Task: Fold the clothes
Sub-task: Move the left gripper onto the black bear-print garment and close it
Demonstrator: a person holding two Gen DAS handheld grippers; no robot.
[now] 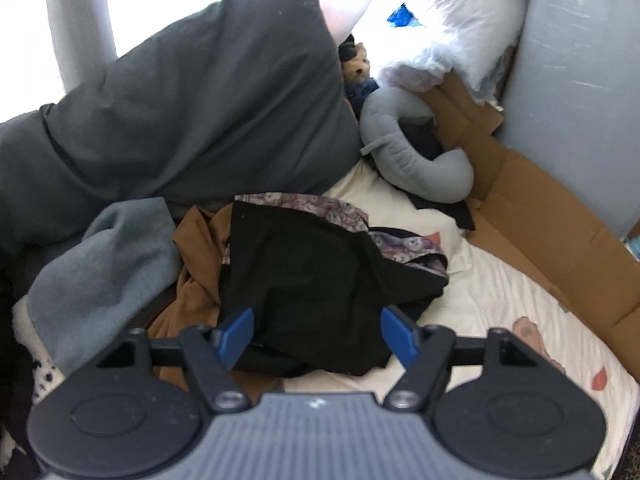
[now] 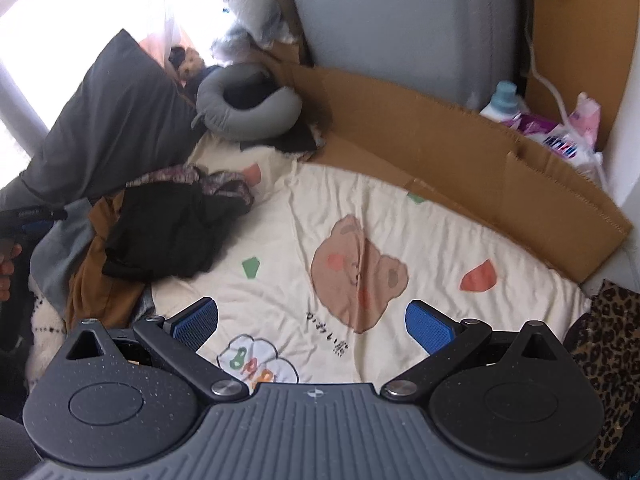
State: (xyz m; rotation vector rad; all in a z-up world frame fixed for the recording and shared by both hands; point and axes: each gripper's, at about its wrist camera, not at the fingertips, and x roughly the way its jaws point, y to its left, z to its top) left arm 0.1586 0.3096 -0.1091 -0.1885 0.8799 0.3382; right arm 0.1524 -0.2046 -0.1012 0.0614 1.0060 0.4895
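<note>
A: Nearest in the left wrist view, the left tool (image 1: 316,334) had its blue pads spread, with the near edge of the black garment (image 1: 304,280) lying between them; the pads didn't look pressed onto it.

B: And the right tool (image 2: 312,326)?

A: Wide apart too, nothing in it, hovering over the cream bedsheet (image 2: 440,240) with the bear print. From there the clothes pile sat at about ten o'clock.

B: What might have gone wrong?

A: The black piece was limp and crumpled, lying on a brown garment (image 1: 192,276) with a floral-lined piece (image 1: 404,246) tangled at its one o'clock. A pinch might have caught two layers or only a loose fold, so it would have come up bunched.

B: Farther back?

A: A soft grey-blue fleece (image 1: 104,264) at nine o'clock, a smooth dark pillow (image 1: 200,92) at eleven, a curved grey neck pillow (image 1: 404,148), then stiff flat cardboard (image 1: 540,216) at two.
</note>
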